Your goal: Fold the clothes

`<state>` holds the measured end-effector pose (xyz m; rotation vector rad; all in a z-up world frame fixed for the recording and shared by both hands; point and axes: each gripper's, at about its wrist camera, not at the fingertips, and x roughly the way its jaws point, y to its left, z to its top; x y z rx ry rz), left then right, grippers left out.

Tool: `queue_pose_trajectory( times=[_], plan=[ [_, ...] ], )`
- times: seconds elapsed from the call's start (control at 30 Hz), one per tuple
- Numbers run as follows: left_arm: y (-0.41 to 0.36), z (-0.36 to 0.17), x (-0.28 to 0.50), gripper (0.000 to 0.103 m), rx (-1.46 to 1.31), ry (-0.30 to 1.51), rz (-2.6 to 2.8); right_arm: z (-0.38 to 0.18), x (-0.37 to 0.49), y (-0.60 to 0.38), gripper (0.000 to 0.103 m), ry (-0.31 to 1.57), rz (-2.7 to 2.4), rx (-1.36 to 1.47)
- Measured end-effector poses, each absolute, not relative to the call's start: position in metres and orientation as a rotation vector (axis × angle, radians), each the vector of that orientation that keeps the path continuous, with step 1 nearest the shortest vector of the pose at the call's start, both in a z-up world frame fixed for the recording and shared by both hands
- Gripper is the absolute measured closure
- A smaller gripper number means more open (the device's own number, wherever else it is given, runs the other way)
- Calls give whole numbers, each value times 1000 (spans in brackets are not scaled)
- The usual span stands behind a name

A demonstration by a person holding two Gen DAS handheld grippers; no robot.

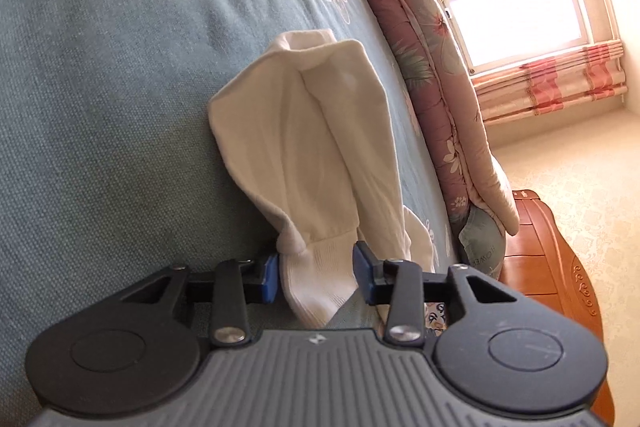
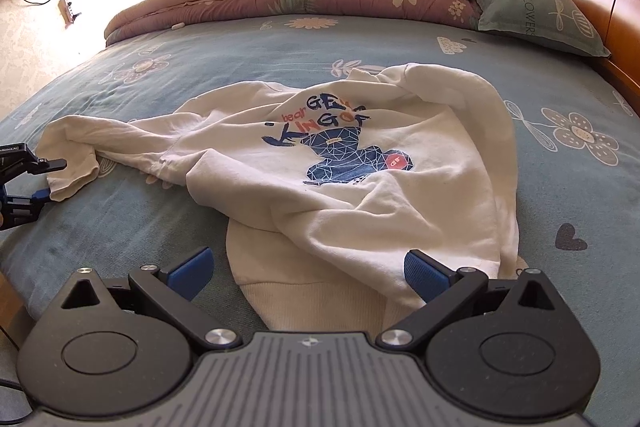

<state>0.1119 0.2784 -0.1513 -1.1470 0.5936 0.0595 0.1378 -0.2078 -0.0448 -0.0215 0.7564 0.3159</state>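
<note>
Left tool [image 1: 318, 277] is partly closed, and its blue pads sit on both sides of the white cuff [image 1: 316, 267] at the bottom middle of its own view. It looks like a light hold on just the end of the sleeve [image 1: 304, 131]. Right tool [image 2: 308, 275] is wide open and holds nothing. It hangs over the hem [image 2: 320, 295] at the bottom of its view.

The shirt [image 2: 340, 187] lies in the middle of the bed [image 2: 160, 75] with the bear print up. It is not flat. One sleeve runs out to the left edge of the frame, where the left tool has it. The other sleeve is bent over the body at the upper right. The cloth near the hem is bunched and wrinkled.

What could go wrong:

- The cuff could slip out. The pads only have the thin stretchy end, so a quick pull might pop it free.
- If the sleeve is pulled with nothing pinning the hem, the whole shirt may slide across the bed and not fold.
- Folding over the lumps would trap them inside, and the fold would come out crooked.
- If the right tool closes too low, it may pinch the bed cover together with the hem and drag both.
- A sleeve laid across too far would hang over the other side.
</note>
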Motion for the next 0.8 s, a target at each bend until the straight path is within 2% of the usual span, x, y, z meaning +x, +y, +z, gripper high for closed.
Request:
queue_pose_trajectory(
  times=[0.13, 0.17, 0.3, 0.37, 0.63, 0.8],
  plan=[
    [272, -156, 109, 88, -1100, 563, 113, -47, 138, -206, 0, 756, 318, -13],
    [274, -157, 108, 89, -1119, 565, 111, -47, 138, -206, 0, 758, 320, -11],
    [280, -142, 116, 90, -1076, 656, 136, -47, 136, -204, 0, 762, 319, -40],
    [279, -124, 124, 95, -986, 725, 151, -44, 135, -205, 0, 751, 315, -50],
    [332, -61, 109, 95, -735, 741, 303, -38, 134, -214, 0, 730, 289, -38],
    [388, -45, 92, 95, -695, 752, 449, -37, 135, -210, 0, 724, 298, -35]
  ],
)
